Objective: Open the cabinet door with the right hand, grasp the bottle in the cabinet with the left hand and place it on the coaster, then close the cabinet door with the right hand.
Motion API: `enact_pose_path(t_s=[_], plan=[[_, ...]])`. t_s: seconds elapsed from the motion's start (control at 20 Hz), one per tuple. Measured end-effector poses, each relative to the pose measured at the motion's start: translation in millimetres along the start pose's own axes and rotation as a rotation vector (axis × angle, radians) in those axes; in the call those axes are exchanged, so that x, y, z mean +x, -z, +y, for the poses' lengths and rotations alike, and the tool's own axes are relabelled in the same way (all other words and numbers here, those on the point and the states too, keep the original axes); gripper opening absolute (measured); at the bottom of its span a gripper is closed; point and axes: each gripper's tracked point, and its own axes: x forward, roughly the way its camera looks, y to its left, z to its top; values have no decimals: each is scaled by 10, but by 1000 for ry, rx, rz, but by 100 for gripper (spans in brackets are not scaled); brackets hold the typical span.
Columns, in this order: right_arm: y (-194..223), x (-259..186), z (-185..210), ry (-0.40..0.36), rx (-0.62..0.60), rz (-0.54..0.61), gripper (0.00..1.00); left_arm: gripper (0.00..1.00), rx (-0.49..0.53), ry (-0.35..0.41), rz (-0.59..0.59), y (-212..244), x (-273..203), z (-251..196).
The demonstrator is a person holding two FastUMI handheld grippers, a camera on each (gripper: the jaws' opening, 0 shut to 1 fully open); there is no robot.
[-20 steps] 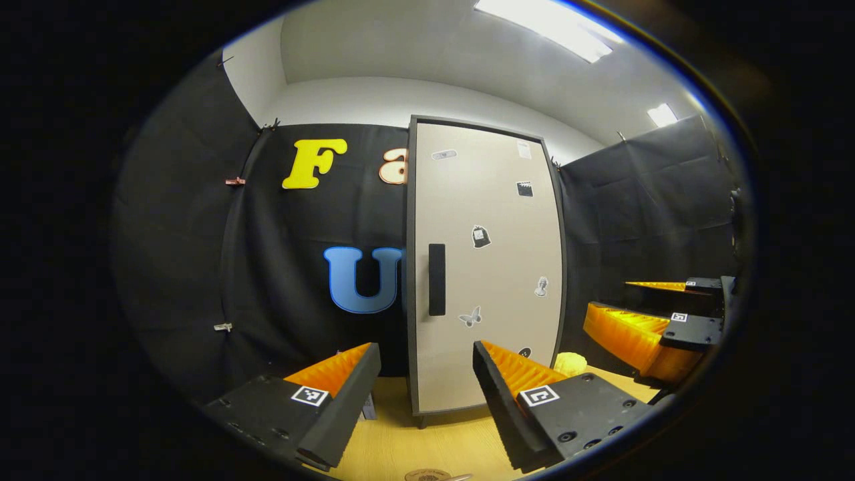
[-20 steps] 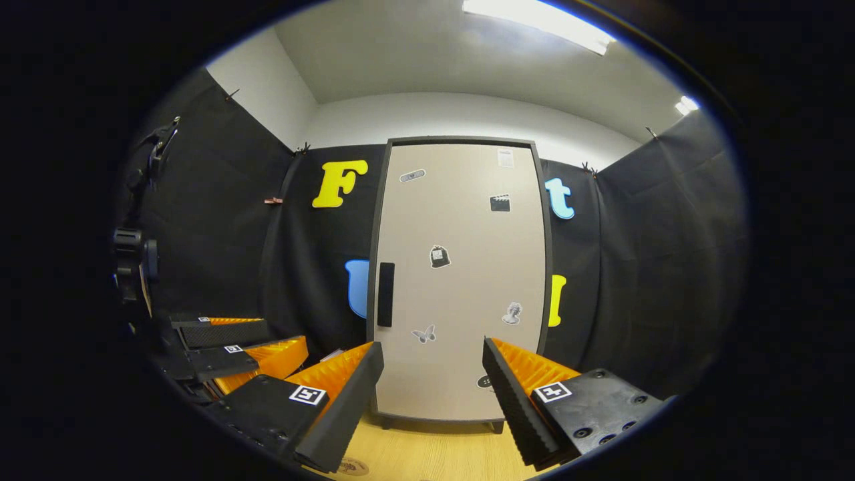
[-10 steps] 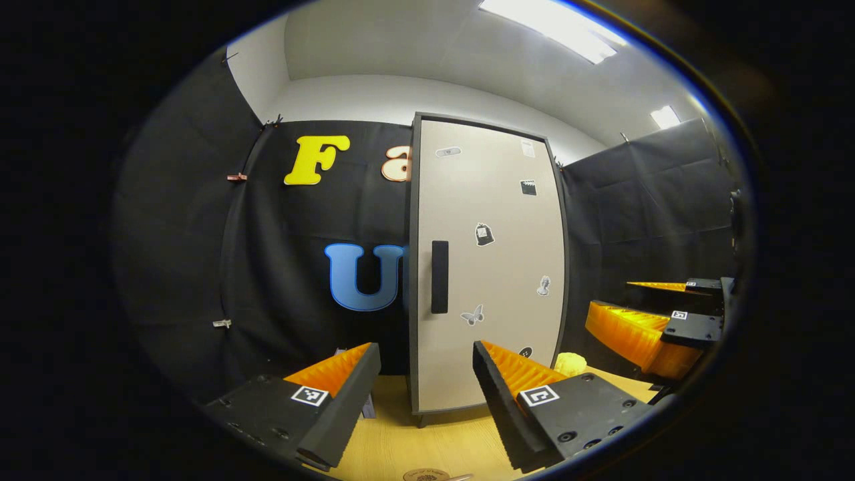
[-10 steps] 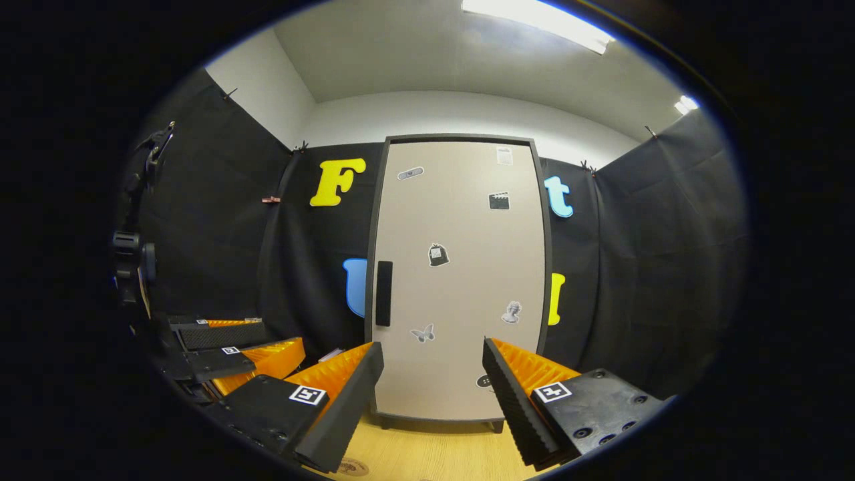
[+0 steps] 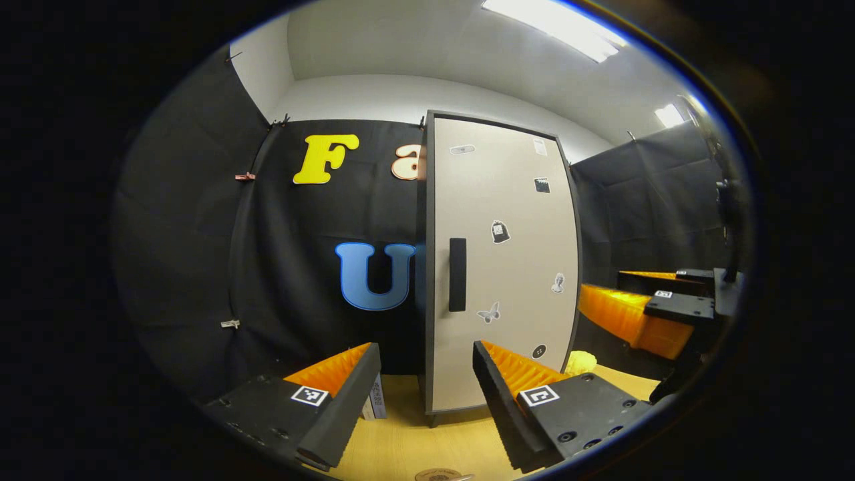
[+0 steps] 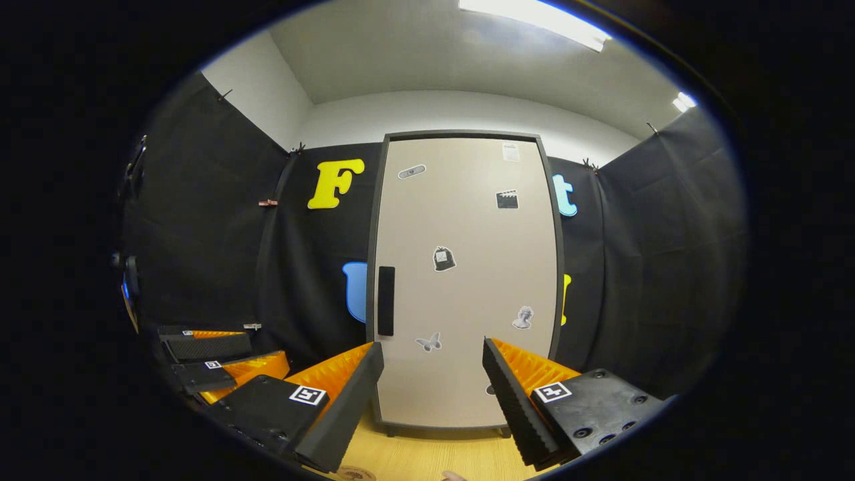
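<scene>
In the left gripper view, the left gripper (image 5: pixel 426 374) holds its two fingers spread wide with nothing between them. Just below that gap, at the bottom edge, a round brown coaster (image 5: pixel 437 475) lies on the light wooden tabletop (image 5: pixel 401 441), cut off so that a mere sliver of it shows. Ahead of the fingers stands the tall beige cabinet door with a dark frame (image 5: pixel 501 260), shut, its black vertical handle (image 5: pixel 457 274) straight above the gap. Small stickers dot the panel, too small to make out. Beyond the right finger, a small yellow object (image 5: pixel 580 362) sits on the table beside the cabinet's foot, half hidden by the fingertip; what it is I cannot tell. A small white card or box (image 5: pixel 375 404) leans behind the left finger, mostly covered. Far to the right the right gripper (image 5: pixel 651 304) hovers, fingers apart, level with the cabinet's lower half.

In the right gripper view, the right gripper (image 6: pixel 433 377) is likewise released and empty, facing the shut door (image 6: pixel 467 280) squarely, with the handle (image 6: pixel 386 300) up and left of its left finger. The coaster's edge (image 6: pixel 353 473) peeks out below that finger. The left gripper (image 6: pixel 220 361) shows low at the far left, partly cut off. The bottle stays hidden behind the closed door.
</scene>
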Motion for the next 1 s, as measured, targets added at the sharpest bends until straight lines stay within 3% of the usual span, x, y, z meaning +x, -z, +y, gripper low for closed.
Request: enact_pose_path(t_s=[0.3, 0.8, 1.0], plan=[[-56, 452, 353, -74, 22, -31, 96, 88, 14, -37, 29, 103, -37, 267], [212, 1359, 710, -81, 11, 5, 96, 85, -3, -153, 85, 362, -83, 820], [354, 1727, 736, -47, 9, 12, 94, 88, -23, -201, 104, 455, -83, 1016]])
